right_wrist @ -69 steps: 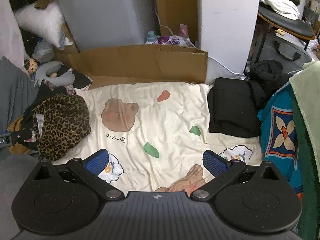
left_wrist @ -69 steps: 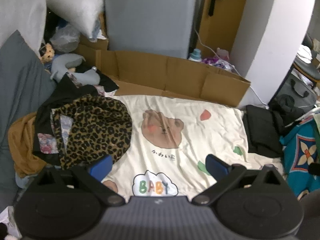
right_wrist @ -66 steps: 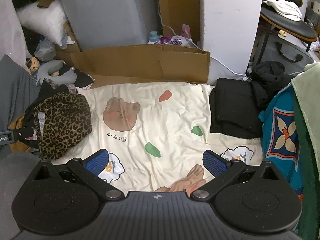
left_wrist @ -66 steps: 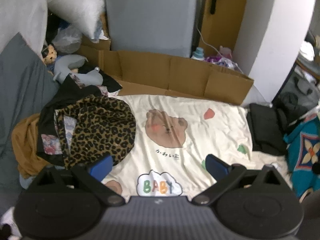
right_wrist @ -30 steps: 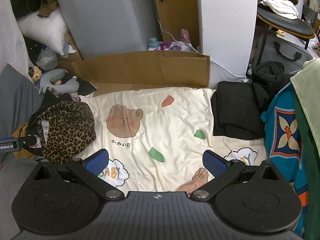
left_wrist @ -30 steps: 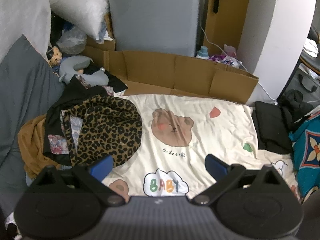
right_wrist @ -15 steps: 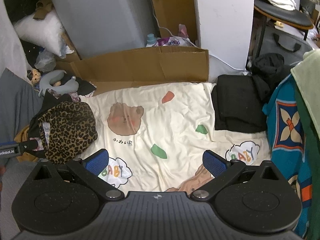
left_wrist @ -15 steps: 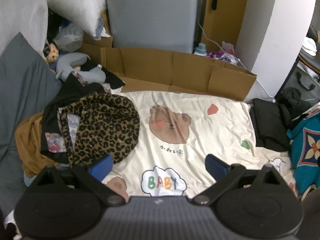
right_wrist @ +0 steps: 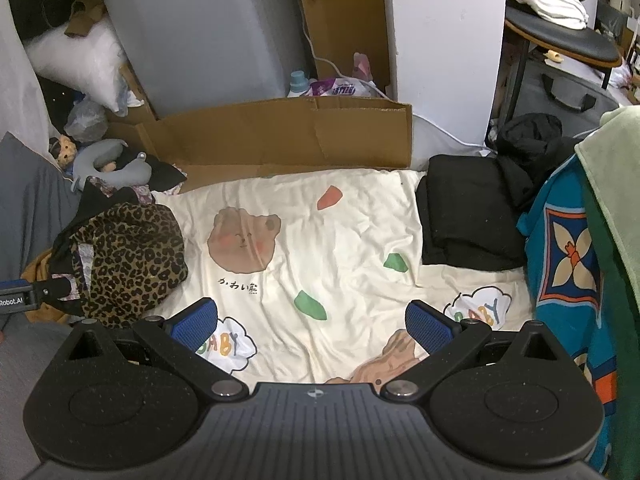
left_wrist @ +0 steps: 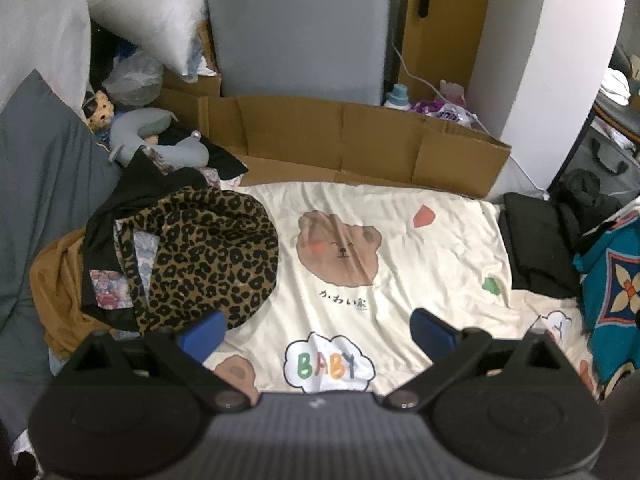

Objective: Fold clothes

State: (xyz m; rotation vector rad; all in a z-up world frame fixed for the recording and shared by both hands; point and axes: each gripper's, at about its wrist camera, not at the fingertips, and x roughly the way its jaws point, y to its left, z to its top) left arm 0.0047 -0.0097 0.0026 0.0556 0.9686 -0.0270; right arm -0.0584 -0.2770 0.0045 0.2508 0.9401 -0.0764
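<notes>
Left wrist view is showing the left gripper (left_wrist: 316,326) hovering wide apart and empty, same as the right gripper (right_wrist: 312,322). Leopard top (left_wrist: 208,256) is sitting on the pile at left; I'd pinch its near hem, not the black layer underneath.

Black grippers (right_wrist: 311,326), seemingly ribbed blue pads (right_wrist: 424,326)

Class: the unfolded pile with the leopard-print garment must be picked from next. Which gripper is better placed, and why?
Left, probably. The open left gripper has one fingertip beside the leopard-print garment; the right gripper, also open, hangs over the cream blanket.
</notes>
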